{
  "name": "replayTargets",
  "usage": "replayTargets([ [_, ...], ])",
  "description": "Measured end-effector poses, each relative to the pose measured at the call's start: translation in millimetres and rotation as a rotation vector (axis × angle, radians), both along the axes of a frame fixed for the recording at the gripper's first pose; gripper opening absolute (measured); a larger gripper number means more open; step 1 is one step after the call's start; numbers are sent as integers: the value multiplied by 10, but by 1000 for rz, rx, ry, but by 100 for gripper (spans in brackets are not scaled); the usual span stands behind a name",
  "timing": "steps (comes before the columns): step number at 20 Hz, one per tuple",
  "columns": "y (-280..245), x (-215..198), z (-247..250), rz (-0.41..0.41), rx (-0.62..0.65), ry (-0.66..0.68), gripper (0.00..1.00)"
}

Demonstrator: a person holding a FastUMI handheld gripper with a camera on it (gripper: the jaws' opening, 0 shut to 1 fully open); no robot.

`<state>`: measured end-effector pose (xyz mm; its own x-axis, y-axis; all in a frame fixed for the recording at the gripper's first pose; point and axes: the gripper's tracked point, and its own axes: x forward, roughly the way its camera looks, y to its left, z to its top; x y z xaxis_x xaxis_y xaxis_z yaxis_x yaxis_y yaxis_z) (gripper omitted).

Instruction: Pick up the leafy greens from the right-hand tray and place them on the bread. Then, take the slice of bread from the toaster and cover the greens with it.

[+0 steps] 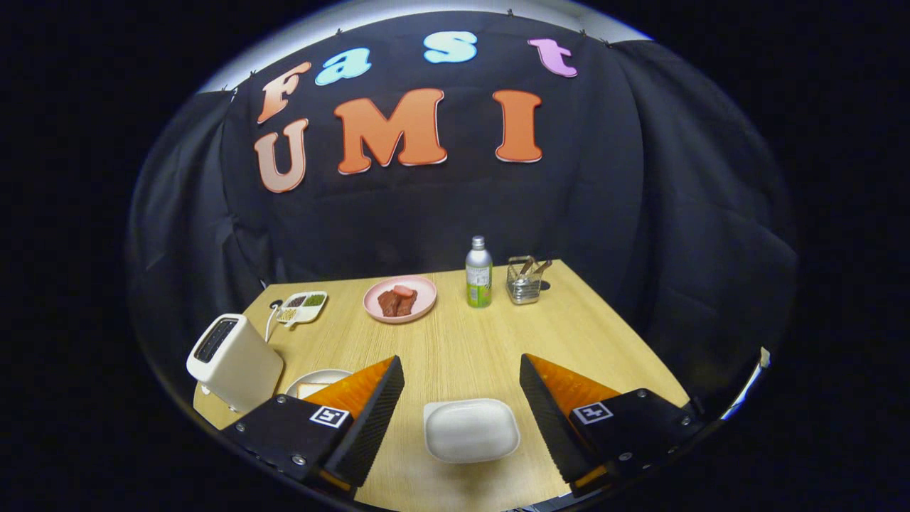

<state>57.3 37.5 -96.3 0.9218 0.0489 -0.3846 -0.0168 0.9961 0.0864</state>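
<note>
Leftward, my toaster (234,363) stands beside the plate (316,378) with bread (311,390), just beyond my left finger. Between my wide-apart, empty gripper (462,400) fingers lies the white tray (471,429); I see no leafy greens on it.

On the table (462,341), a tray (471,429) lies between the spread fingers of the gripper (462,402), touching neither. Left of the fingers stands a toaster (233,364), with a plate (316,380) just beside it on its right carrying bread (310,390). Beyond the toaster lies a divided dish (302,307). Right of that dish, toward the far edge, sit a plate with meat (399,299), then a bottle (478,273), then a wire holder (526,280).
</note>
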Motion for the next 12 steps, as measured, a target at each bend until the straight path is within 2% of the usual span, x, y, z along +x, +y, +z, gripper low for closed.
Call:
replayTargets([
  [6,-426,-124,653,-45,-46,-164,98],
  [12,-655,-269,952,-72,-51,-261,98],
])
